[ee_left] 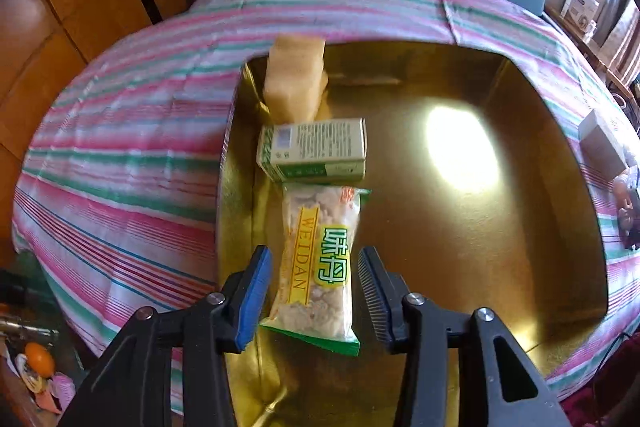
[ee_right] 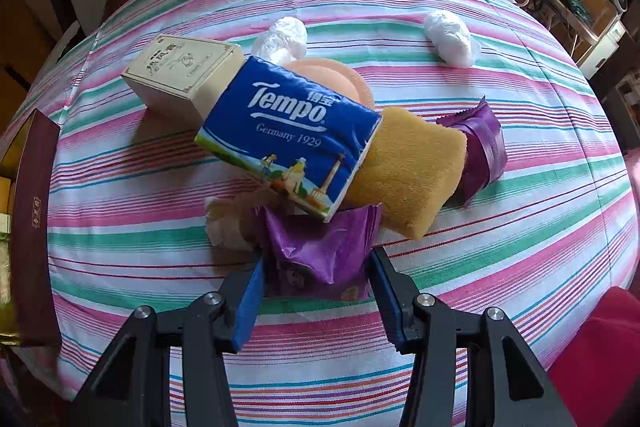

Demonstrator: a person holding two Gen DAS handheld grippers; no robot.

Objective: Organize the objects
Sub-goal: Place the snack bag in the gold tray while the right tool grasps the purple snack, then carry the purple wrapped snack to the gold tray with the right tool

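Note:
In the left wrist view a gold tray (ee_left: 236, 131) lies on the striped cloth. Along its left wall lie a beige block (ee_left: 296, 75), a green-and-white carton (ee_left: 316, 151) and a clear snack packet (ee_left: 316, 259) with green and yellow print. My left gripper (ee_left: 314, 267) straddles that packet, and a small gap shows at each pad. In the right wrist view my right gripper (ee_right: 318, 263) is shut on a purple foil packet (ee_right: 316, 251) lying on the cloth. The packet's far end is tucked under a blue Tempo tissue pack (ee_right: 288, 131).
Behind the tissue pack are a cream box (ee_right: 180, 75), a yellow sponge (ee_right: 408, 171), a pink round pad (ee_right: 352, 83), a second purple packet (ee_right: 480, 147) and two white plastic wads (ee_right: 282, 39) (ee_right: 450, 39). A dark red box wall (ee_right: 34, 227) stands at the left.

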